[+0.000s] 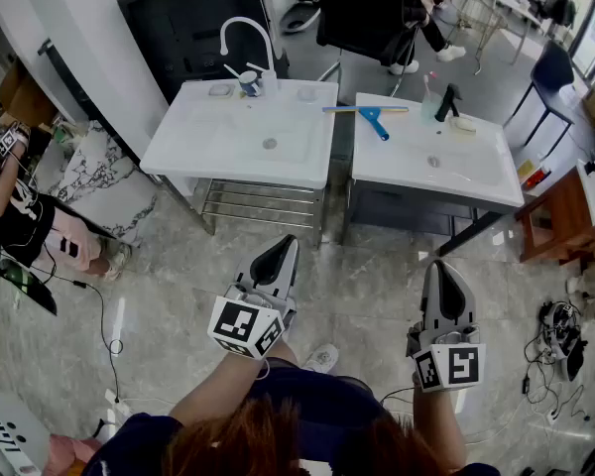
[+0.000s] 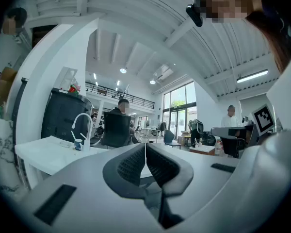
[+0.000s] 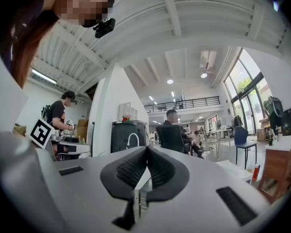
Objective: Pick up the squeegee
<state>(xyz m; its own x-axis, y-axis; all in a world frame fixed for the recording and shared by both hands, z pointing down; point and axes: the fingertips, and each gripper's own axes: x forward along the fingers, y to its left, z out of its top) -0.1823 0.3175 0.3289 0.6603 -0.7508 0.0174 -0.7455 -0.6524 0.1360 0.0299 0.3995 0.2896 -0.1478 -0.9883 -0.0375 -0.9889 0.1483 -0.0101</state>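
Observation:
The squeegee, with a blue handle and a long yellowish blade, lies on the back of the right white sink counter, across the gap toward the left counter. My left gripper and right gripper hang over the marble floor, well short of the counters, pointing toward them. Both are shut with nothing between the pads. In the left gripper view the dark pads meet tip to tip; in the right gripper view the pads likewise touch. Neither gripper view shows the squeegee.
The left sink counter carries a white faucet and a cup. A black spray bottle and sponge sit on the right counter. A wooden stand is at right, cables on the floor, a person at left.

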